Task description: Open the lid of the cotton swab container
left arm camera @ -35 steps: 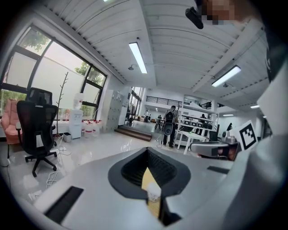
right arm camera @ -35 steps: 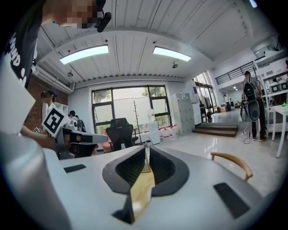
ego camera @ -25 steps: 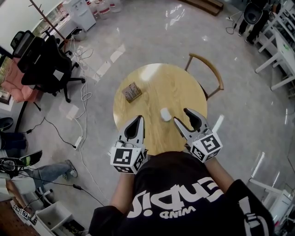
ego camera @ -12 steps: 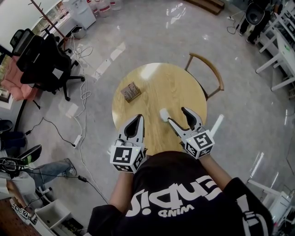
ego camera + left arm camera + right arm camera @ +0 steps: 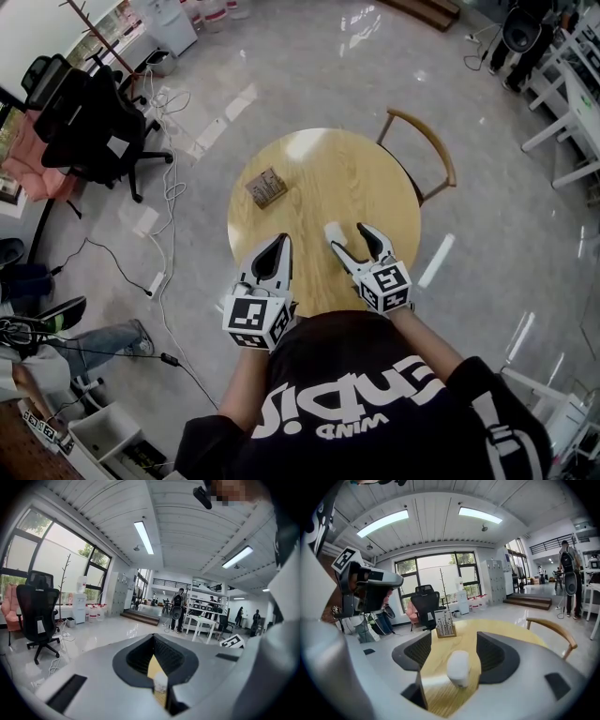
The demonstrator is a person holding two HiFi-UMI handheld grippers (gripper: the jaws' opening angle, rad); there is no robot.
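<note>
The white cotton swab container [image 5: 333, 232] stands lid shut on the round wooden table [image 5: 375, 178], near its front middle. My right gripper [image 5: 352, 238] is open just behind it; its jaws have just been opening wider. In the right gripper view the container [image 5: 458, 666] shows upright in the gap between the fingers [image 5: 497, 656], and neither pad touches it. My left gripper [image 5: 279, 244] hovers shut and empty over the table's front left edge. In the left gripper view only a thin slit between the closed jaws of the left gripper [image 5: 157, 663] shows the table and the container [image 5: 161, 682].
A small brown box [image 5: 267, 187] of sticks sits at the table's far left, also seen as the box [image 5: 444, 625] beyond the container. A wooden chair [image 5: 427, 145] stands behind the table on the right. An office chair [image 5: 89, 127] and floor cables lie far left.
My right gripper has come down and to the left, closer to the container, with its jaws spread wider than a second ago. The left gripper has stayed put.
</note>
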